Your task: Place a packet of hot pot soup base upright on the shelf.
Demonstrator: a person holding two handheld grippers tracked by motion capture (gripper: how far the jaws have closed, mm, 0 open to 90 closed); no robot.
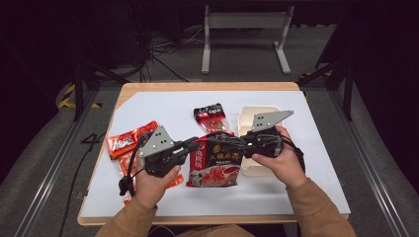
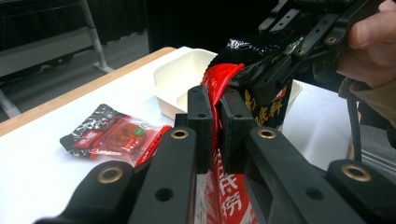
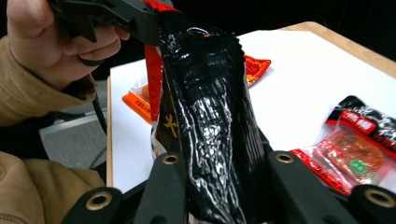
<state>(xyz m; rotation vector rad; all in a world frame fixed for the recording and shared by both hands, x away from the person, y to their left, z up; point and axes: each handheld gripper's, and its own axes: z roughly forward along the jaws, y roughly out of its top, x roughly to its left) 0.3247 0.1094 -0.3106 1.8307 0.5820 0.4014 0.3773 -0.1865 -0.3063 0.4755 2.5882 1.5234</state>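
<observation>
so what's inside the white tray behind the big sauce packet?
The white tray looks empty in the part visible in the left gripper view: bare inner walls and floor. Its right portion is hidden by the big sauce packet and the right gripper.

A: right gripper fingertips are buried under the black-and-red pouch, can't see pad contact there.
B: same from above, pouch covers both tips. Orange packets half hidden behind the left gripper; print unreadable.
</observation>
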